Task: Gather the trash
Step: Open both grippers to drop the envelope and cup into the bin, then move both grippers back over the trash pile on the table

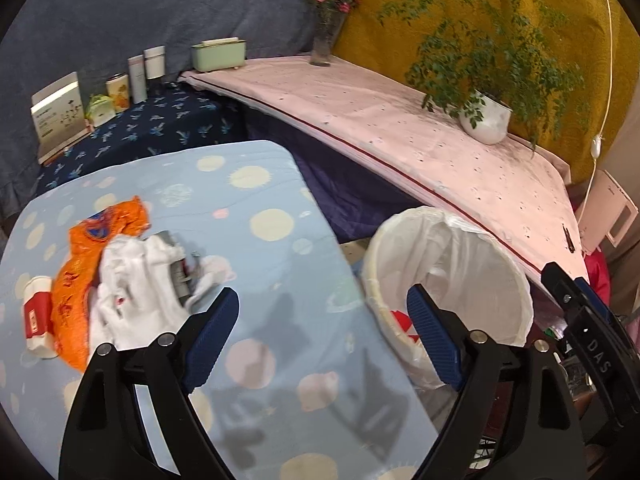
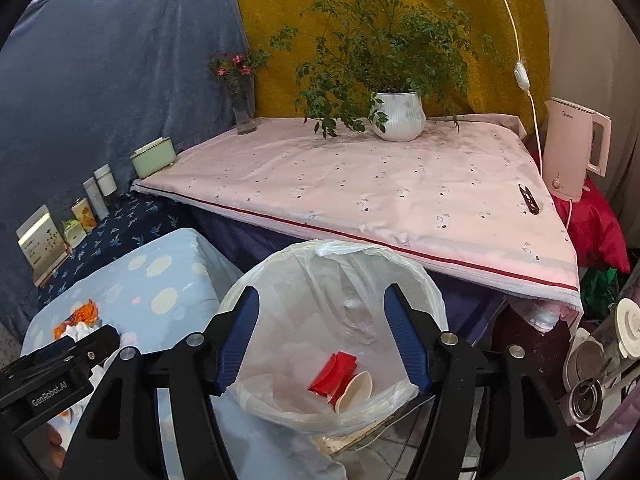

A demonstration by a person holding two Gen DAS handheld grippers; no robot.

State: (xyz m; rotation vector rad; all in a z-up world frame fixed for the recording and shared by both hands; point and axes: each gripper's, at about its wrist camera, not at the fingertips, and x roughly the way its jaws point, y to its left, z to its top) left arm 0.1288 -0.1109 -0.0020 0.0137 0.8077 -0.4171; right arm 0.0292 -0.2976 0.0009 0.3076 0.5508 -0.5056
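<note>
Presently, by view.

Left wrist view:
Left claw (image 1: 322, 338): jaws stood wide apart, nothing between them; it hung over the worktop's near corner, judged to be heading for the litter.
Worktop (image 1: 256, 184): covered in a pale blue spotted cloth, bearing the remaining trash at its left.
Orange wrapper (image 1: 76, 288): crumpled, long axis running from near left toward far right.
White tissue (image 1: 136, 280): heaped on the wrapper, no clear axis.
Grey tube (image 1: 178, 268): half buried in the tissue, long axis pointing away from the camera.
Paper cup (image 1: 38, 316): on its side, just beside the wrapper, long axis running near to far.
Bin (image 1: 500, 264): lined in white, set just beside the worktop's edge, likely for a short carry.

Right wrist view:
Right claw (image 2: 322, 338): jaws parted and empty, poised above the bin's mouth (image 2: 288, 264).
Red cup (image 2: 334, 372): crushed, lying at the bin's bottom, mouth toward the near right; already collected.
Left claw, seen from the side (image 2: 94, 344): over the worktop.
</note>
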